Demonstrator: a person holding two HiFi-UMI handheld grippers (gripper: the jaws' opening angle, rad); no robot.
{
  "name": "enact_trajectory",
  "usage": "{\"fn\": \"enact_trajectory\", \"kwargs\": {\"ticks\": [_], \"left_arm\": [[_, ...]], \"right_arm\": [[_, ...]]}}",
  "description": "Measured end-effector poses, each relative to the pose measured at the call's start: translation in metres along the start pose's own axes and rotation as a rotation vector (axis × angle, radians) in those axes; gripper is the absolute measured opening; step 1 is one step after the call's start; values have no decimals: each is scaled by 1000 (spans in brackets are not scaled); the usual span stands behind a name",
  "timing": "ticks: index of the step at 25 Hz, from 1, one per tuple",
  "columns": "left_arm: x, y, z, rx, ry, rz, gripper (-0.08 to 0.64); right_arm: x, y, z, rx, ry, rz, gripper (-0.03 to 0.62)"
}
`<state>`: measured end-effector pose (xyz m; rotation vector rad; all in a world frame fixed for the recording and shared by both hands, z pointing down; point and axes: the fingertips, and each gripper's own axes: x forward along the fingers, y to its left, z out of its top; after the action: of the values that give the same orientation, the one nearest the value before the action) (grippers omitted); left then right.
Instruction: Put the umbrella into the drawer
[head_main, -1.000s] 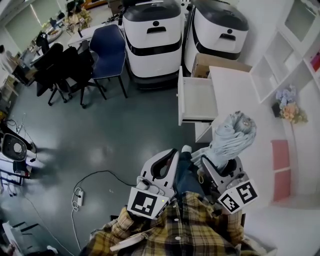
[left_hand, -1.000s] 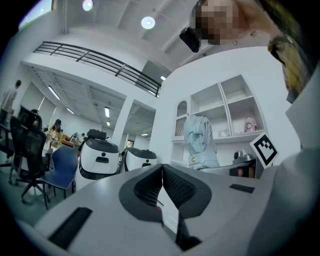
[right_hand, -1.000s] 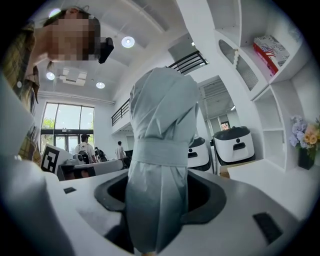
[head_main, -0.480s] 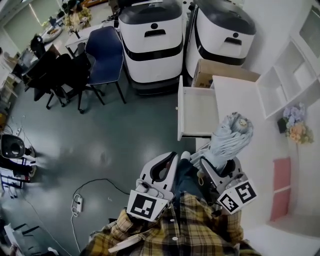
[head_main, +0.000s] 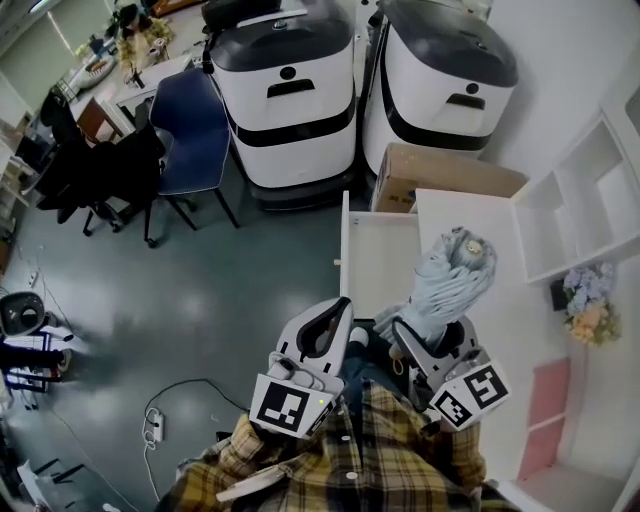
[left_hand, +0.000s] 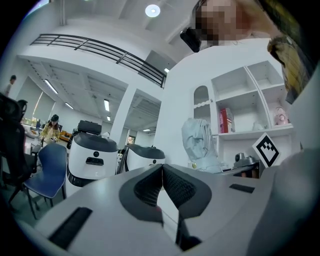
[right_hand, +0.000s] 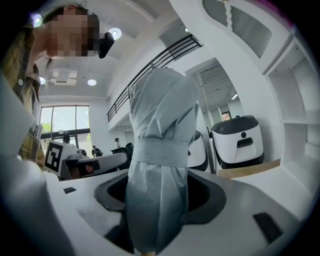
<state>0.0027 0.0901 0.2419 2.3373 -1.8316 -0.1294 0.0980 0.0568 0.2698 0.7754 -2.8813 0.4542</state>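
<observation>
White counter (head_main: 470, 215) at two o'clock, its drawer (head_main: 385, 262) pulled open at twelve. The folded grey umbrella (head_main: 450, 280) sticks up at one o'clock by the drawer's right edge, clamped in the right hand-held gripper (head_main: 425, 335). The left hand-held gripper (head_main: 335, 320), at nine o'clock of it, has its jaws pressed together on nothing.

Pale grey-blue umbrella (head_main: 452, 285), white drawer (head_main: 385, 262)
</observation>
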Motion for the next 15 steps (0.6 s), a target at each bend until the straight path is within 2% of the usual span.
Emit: {"fn": "enact_trajectory", "kwargs": {"ticks": [8, 11, 15], "left_arm": [[95, 23, 4, 4, 20, -21, 21], [115, 28, 3, 6, 40, -35, 20], [127, 39, 5, 7, 50, -38, 21]], "right_arm": [[39, -71, 20, 38, -2, -15, 278], [47, -86, 21, 82, -3, -24, 279], [57, -97, 20, 82, 21, -42, 278]]}}
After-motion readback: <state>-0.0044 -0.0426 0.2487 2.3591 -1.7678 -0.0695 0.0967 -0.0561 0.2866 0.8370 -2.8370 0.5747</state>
